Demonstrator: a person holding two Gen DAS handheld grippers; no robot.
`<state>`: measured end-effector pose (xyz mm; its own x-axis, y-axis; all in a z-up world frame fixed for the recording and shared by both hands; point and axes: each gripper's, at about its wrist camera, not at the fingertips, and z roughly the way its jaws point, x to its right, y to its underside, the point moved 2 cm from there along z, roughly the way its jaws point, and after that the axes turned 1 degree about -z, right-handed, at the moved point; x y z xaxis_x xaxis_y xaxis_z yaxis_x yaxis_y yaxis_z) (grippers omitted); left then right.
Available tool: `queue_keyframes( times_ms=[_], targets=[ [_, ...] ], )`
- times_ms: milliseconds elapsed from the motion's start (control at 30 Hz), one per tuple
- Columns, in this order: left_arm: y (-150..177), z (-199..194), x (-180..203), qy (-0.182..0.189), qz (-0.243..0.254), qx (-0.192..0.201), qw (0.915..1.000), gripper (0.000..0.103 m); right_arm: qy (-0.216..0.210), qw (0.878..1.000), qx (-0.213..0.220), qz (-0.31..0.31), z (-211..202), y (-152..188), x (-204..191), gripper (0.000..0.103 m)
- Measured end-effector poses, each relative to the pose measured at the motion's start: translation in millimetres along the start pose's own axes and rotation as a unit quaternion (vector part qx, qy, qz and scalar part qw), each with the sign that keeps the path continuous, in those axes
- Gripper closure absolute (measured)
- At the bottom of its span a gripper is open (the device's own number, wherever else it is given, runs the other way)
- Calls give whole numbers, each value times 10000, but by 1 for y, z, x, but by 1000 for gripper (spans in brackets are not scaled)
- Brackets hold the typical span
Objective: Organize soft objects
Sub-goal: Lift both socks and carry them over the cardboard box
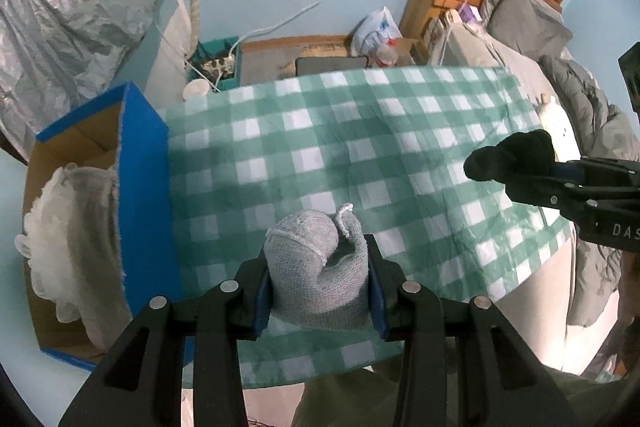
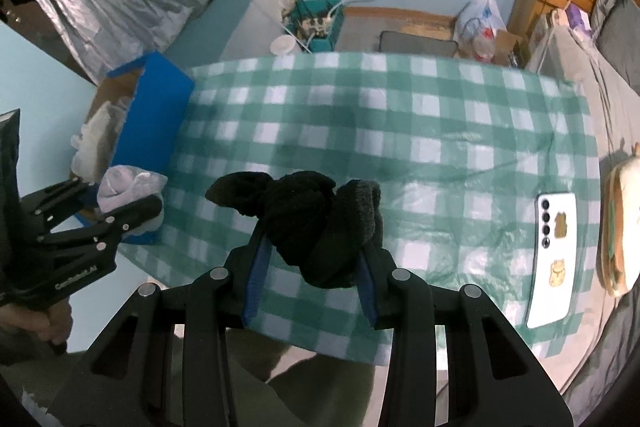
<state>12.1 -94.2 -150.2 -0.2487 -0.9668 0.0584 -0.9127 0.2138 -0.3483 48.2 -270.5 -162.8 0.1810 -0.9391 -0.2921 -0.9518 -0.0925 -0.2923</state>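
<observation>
At the left edge of the left wrist view, a blue cardboard box (image 1: 140,195) stands open beside the green checked cloth (image 1: 340,131), holding crumpled white soft items (image 1: 60,227). The left gripper (image 1: 318,291) clamps a grey rolled sock bundle (image 1: 316,267) at lower centre, its long axis pointing up-frame. The right gripper (image 2: 310,275) clamps a black sock bundle (image 2: 312,227), lying slantwise toward upper left.

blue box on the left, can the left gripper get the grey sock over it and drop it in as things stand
Probably yes. The left gripper holds the grey sock clamped above the checked cloth, and the blue box stands open-topped right beside it. Only the box's near wall lies between; white soft items inside leave room.
</observation>
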Motion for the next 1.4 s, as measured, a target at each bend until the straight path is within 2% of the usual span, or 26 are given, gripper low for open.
queue_keyframes(
  times_ms=[533, 900, 1400],
  targets=[
    [-11, -40, -42, -181, -544, 426, 9974, 63, -187, 9988, 192, -421, -8, -35, -49, 65],
    [-1, -48, -82, -396, -966, 482, 9934, 63, -344, 9966, 188, -729, -1, -58, -86, 65],
    [13, -65, -151, -763, -1616, 580, 9822, 63, -577, 9898, 78, -1298, 24, -88, -156, 65]
  ],
)
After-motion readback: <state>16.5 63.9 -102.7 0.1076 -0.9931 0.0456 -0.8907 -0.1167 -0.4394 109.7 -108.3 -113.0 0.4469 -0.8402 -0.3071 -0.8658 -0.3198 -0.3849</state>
